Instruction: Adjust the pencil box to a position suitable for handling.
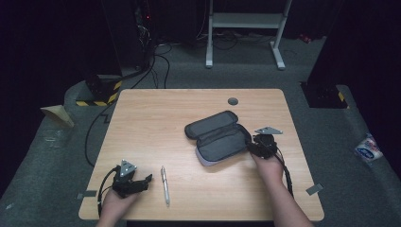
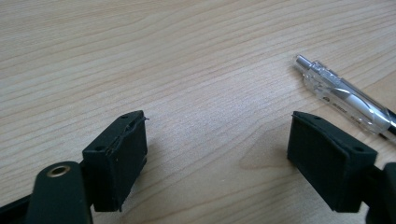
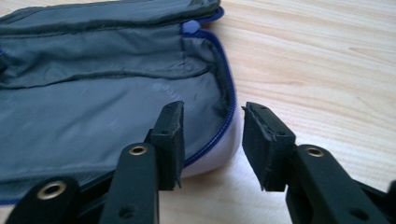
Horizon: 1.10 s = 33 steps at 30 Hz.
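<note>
Jaws on the right gripper (image 3: 212,140) straddle the near rim of the open pencil case (image 3: 93,107), parted, not pinching it yet. Case is unzipped and lying flap-open mid-bench (image 1: 151,113), nothing inside as far as I can see. Pen (image 1: 164,184) lies on the bench, just beside the left gripper (image 2: 215,158), whose jaws gape with nothing between them. So packing looks barely begun. Both forearms come in low from the near edge.

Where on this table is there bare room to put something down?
The widest free patch is the far left of the table, between its left edge and the open pencil case. The near right corner, beside the right forearm, is also bare. It is crowded near the front left, where the pen lies by the left tongs, and around the case, where the right tongs straddle its rim.
</note>
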Available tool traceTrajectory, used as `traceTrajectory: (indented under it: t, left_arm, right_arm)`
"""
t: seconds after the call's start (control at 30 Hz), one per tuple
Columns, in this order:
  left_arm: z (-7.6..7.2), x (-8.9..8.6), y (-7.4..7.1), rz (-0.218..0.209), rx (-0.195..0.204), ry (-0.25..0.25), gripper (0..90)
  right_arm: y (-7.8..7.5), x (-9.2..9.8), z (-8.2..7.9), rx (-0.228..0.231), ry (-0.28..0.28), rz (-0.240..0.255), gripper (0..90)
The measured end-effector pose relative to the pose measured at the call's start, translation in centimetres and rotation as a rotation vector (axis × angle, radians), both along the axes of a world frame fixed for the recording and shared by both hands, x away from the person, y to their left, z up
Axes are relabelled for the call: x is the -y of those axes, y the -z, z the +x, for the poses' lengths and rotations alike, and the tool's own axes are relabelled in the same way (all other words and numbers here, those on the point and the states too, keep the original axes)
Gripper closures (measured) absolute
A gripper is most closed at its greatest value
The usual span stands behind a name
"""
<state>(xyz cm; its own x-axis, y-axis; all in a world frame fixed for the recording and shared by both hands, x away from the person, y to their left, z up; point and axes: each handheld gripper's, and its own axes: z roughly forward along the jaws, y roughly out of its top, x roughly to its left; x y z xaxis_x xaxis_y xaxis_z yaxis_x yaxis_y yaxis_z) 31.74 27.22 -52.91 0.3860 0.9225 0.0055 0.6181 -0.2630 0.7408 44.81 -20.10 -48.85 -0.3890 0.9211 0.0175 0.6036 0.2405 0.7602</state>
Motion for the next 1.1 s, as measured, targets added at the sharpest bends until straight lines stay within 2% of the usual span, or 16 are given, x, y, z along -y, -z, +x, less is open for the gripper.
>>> traceTrajectory:
  t: [0.17, 0.4, 0.5, 0.63, 0.67, 0.77, 0.83, 0.87, 0.9, 0.93, 0.97, 1.0, 1.07, 1.1]
  left_arm:
    - [0.0, 0.0, 0.0, 0.003, 0.002, 0.0, 20.7]
    - [0.0, 0.0, 0.0, 0.004, -0.001, 0.0, 20.6]
    - [0.0, 0.0, 0.0, 0.002, 0.001, 0.0, 20.6]
    - [0.0, 0.0, 0.0, 0.002, 0.001, 0.0, 20.6]
    - [0.0, 0.0, 0.0, 0.002, 0.001, 0.0, 20.6]
    - [0.1, 0.0, 0.0, 0.001, 0.002, 0.001, 20.7]
    - [0.1, 0.0, 0.0, 0.002, 0.002, 0.002, 20.7]
    - [0.1, 0.0, 0.0, 0.002, 0.002, 0.002, 20.6]
    - [0.1, 0.0, 0.0, 0.001, 0.001, 0.001, 20.6]
    - [0.1, 0.0, 0.0, 0.0, 0.001, 0.002, 20.6]
    - [0.1, 0.0, 0.0, -0.003, -0.001, 0.003, 20.7]
    - [0.1, 0.0, 0.0, -0.003, -0.001, 0.003, 20.7]
    - [0.1, 0.0, 0.0, -0.004, -0.001, 0.003, 20.7]
    - [0.1, 0.0, 0.0, -0.003, -0.001, 0.003, 20.7]
  right_arm:
    - [0.1, -0.7, -1.5, 0.016, -0.024, 0.002, 54.7]
    - [0.1, -1.0, -3.1, 0.027, -0.042, 0.03, 54.6]
    - [-0.1, -1.4, -3.9, 0.036, -0.049, 0.065, 54.4]
    - [-0.2, -2.0, -4.6, 0.042, -0.075, 0.07, 53.7]
    - [-0.6, -2.3, -4.9, 0.074, -0.084, 0.059, 53.5]
    - [-1.5, -2.1, -4.2, 0.111, -0.059, 0.058, 53.5]
    - [-1.6, -2.0, -3.6, 0.111, -0.049, 0.052, 54.1]
    - [-1.5, -1.8, -2.3, 0.095, -0.024, 0.046, 57.5]
    - [-1.5, -1.8, -2.3, 0.095, -0.024, 0.046, 57.5]
    - [-1.1, -1.6, -1.1, 0.069, -0.006, 0.023, 62.9]
    - [-0.9, -1.5, -0.7, 0.055, 0.004, 0.014, 66.1]
    - [-0.9, -1.5, -0.7, 0.055, 0.004, 0.014, 66.1]
    - [-0.2, -1.1, -0.2, 0.01, 0.014, 0.02, 76.7]
    - [-0.1, -1.1, -0.4, 0.004, 0.016, 0.026, 78.5]
